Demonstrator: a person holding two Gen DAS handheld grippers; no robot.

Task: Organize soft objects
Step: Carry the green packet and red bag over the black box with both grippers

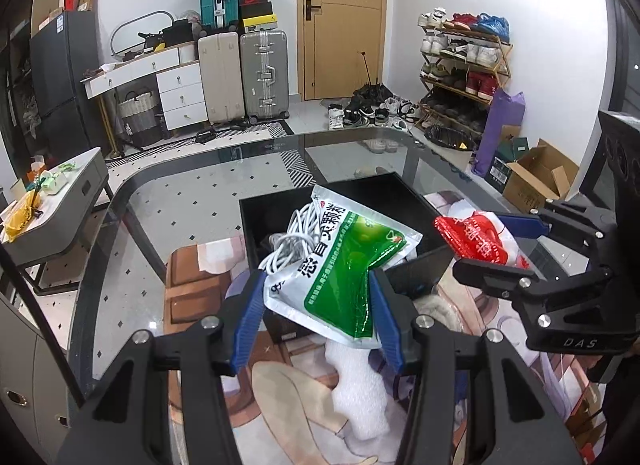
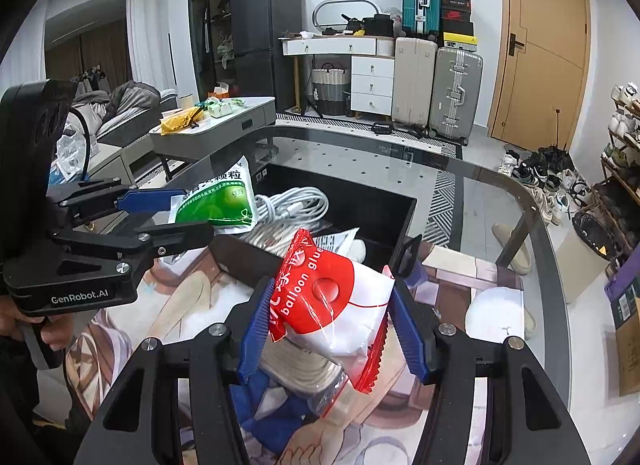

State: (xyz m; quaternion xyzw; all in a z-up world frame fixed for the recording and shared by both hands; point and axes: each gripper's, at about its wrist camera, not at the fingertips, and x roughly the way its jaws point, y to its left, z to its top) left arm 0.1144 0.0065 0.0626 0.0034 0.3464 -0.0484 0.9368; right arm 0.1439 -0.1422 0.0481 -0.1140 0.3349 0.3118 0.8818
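Note:
My left gripper (image 1: 318,285) is shut on a green and white medicine pouch (image 1: 344,265) and holds it above the near edge of a black box (image 1: 256,217). The pouch also shows in the right wrist view (image 2: 218,197). My right gripper (image 2: 330,305) is shut on a red and white balloon glue packet (image 2: 336,301), held just in front of the box (image 2: 384,201). The packet also shows in the left wrist view (image 1: 480,239). A coiled white cable (image 1: 296,237) lies inside the box.
The box stands on a printed mat (image 1: 280,385) on a glass table (image 1: 192,193). White foam (image 1: 360,389), a white round object (image 2: 496,313) and blue cloth (image 2: 260,405) lie on the mat. Suitcases, a shoe rack and a side table stand beyond.

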